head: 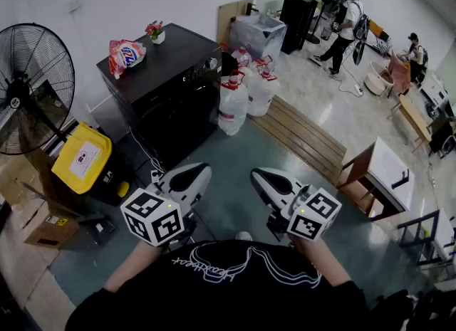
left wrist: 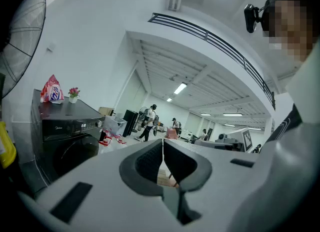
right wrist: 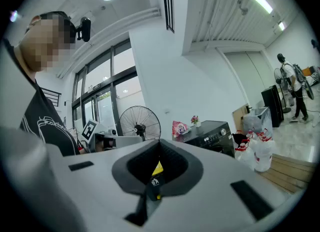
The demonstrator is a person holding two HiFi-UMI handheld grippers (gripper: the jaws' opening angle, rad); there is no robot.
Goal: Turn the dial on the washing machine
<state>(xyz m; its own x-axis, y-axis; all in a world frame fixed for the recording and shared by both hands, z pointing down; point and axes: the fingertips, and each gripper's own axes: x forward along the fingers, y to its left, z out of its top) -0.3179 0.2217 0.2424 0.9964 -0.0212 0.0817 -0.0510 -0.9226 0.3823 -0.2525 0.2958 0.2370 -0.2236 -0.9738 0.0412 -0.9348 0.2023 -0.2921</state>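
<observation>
L gripper (head: 196, 174) & R gripper (head: 262, 178) are hovering close to the person's torso, both w/ jaws pressed together, nothing btwn them. The black washing machine (head: 171, 80) is standing well apart, ahead-left by the wall, its dial (head: 211, 63) sitting at the control panel's right end, untouched. A detergent bag (head: 126, 54) is lying on top.

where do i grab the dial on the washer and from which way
Take the dial by its round rim, jaws on opposite sides, coming straight at the front of the washer. It is a small round knob at the end of the front panel, so likely only its edge offers a hold. The right gripper is shut and must open first.
</observation>
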